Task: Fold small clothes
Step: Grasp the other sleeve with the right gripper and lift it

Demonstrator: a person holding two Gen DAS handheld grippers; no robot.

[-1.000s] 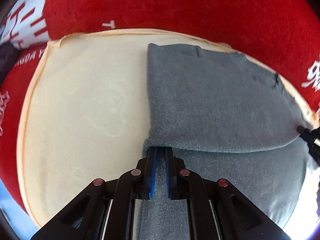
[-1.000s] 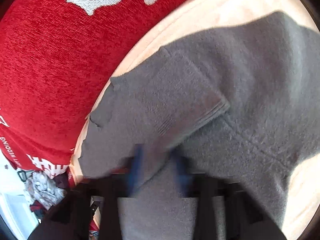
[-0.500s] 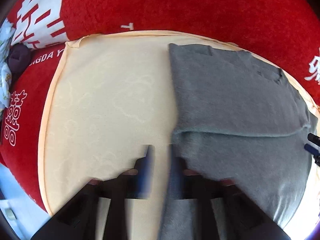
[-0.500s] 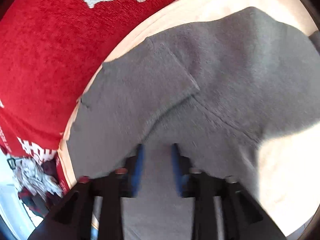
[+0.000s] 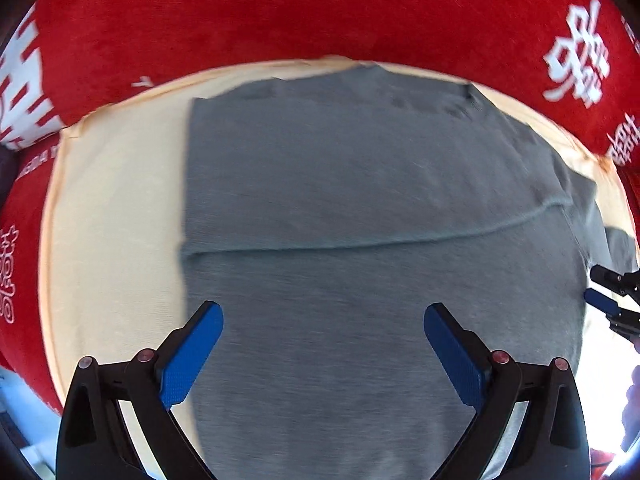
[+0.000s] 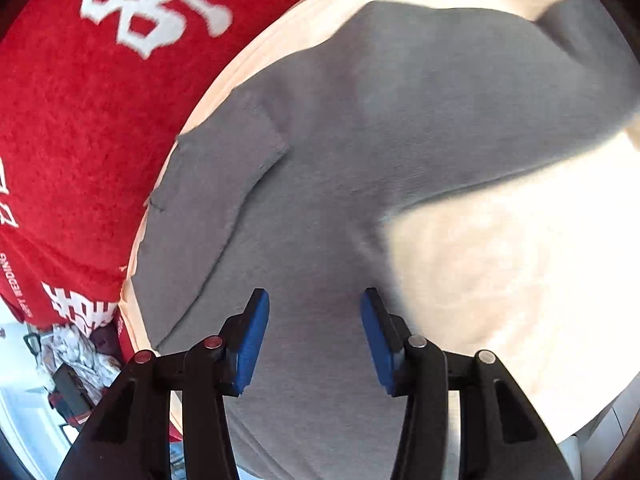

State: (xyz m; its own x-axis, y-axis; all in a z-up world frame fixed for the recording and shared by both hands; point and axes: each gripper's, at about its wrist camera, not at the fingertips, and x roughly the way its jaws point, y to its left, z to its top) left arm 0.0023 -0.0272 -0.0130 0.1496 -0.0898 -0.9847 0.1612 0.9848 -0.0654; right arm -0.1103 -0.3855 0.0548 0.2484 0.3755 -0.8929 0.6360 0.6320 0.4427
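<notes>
A red blanket (image 5: 280,12) is cut off at twelve o'clock. On a cream pad (image 5: 116,208) the folded grey garment (image 5: 360,184) is spread, its near end hidden. The left hand-held gripper (image 5: 323,322), jaws just widened, and the half-open right hand-held gripper (image 6: 315,310) hold nothing.

The left gripper (image 5: 323,314) is a black plastic frame with 2 angled fingers faced in textured blue pads (image 5: 191,364), and reddish round pins at its pivots. The right gripper (image 6: 314,298) matches it, though 2 of its pins look silver.
</notes>
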